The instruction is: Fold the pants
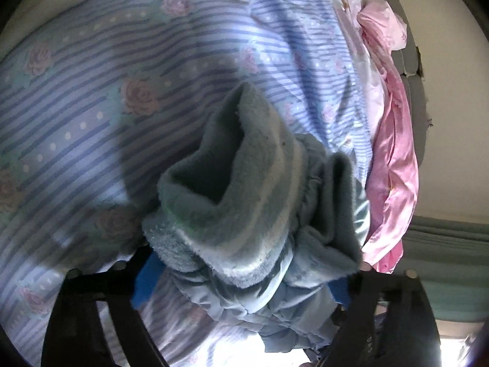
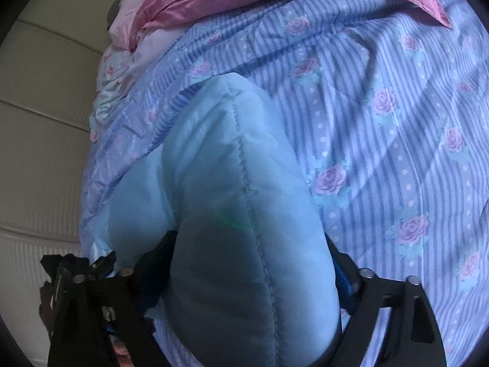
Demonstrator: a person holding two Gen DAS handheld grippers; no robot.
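- Since each gripper has a thick wad of cloth filling the gap between its blue pads, both read as clenched on the garment: the left gripper [image 1: 241, 287] on a bunched, fleece-lined end, the right gripper [image 2: 253, 278] on a puffy quilted fold.
- Just beyond the jaws, the light-blue padded satin pants with grey-blue fleece lining [image 2: 220, 183] hang partly lifted, their far end resting on the bed.
- Judging by the sheen, the shell will be slippery, while the padding looks light, soft and springy; folds will likely puff open unless pressed flat.
- Fleece-lined cuffs or the waistband seem the best holds, since the pile and seams should grip better than bare satin.
- Beneath lies the blue striped, rose-printed bed cover [image 2: 382, 153], rumpled.
- Farthest off, a crumpled pink satin sheet [image 1: 394, 165] is heaped near the bed's edge.
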